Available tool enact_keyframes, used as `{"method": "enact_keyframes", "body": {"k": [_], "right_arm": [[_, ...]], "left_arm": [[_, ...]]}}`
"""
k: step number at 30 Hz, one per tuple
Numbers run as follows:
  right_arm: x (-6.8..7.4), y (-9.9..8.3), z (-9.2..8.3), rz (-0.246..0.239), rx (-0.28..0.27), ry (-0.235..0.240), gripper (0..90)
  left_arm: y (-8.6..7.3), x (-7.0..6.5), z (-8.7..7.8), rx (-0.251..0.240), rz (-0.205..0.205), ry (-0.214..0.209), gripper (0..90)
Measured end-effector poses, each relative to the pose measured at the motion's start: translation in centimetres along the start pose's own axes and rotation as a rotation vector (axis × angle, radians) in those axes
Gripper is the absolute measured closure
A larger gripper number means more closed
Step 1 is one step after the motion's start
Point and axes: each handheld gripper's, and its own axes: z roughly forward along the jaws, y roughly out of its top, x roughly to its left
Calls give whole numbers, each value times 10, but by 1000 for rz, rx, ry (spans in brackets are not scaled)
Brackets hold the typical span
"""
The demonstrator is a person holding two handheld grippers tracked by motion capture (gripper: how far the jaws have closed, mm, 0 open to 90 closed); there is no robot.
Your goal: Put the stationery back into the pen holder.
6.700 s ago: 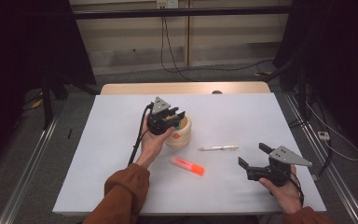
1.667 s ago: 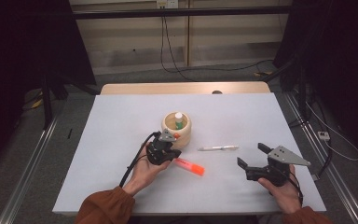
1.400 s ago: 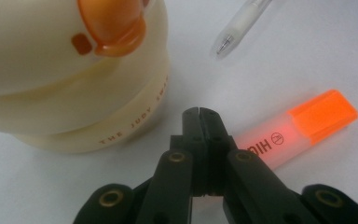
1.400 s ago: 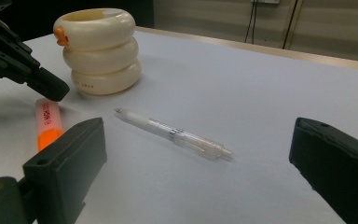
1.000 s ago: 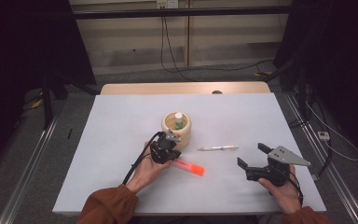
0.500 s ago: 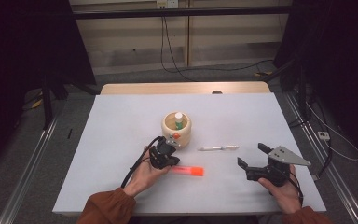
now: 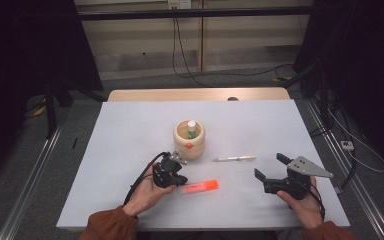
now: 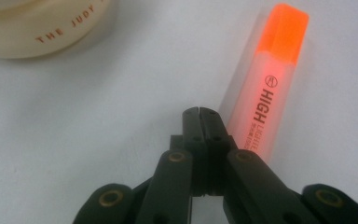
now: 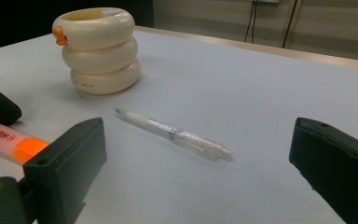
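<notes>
A: What is seen around the orange highlighter (image 7: pixel 198 187)?

B: It is laid flat on the white table (image 7: pixel 130 135), toward the near edge. The left gripper (image 8: pixel 199 112) is set down just beside its pale end, jaws pressed together with nothing between them. A cream ringed pot (image 7: pixel 189 139) with a small bottle inside is stood just beyond the left gripper, and a white pen (image 7: pixel 234 159) is laid to the pot's right.

A: And the other side?

B: The right gripper (image 7: pixel 270 167) is held near the front right part of the table, jaws spread wide and empty, aimed toward the pen (image 9: pixel 172 133) and the pot (image 9: pixel 99 50).

A: Is anything set in the way?

B: Between the highlighter and the right gripper only bare tabletop is seen. Wide open surface is left behind the pot and along both sides; the front edge is close to the hands.
</notes>
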Motion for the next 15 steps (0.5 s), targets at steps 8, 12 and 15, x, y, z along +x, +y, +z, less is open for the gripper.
{"method": "enact_keyframes", "body": {"k": [8,12,15], "right_arm": [[0,0,0,-1,0,1,34],[0,0,0,1,0,0,34],[0,0,0,-1,0,0,34]], "left_arm": [[-6,-3,-2,-9,0,-26,900],[-8,0,-2,-28,-9,-39,897],[-8,1,-3,-33,6,-32,844]]}}
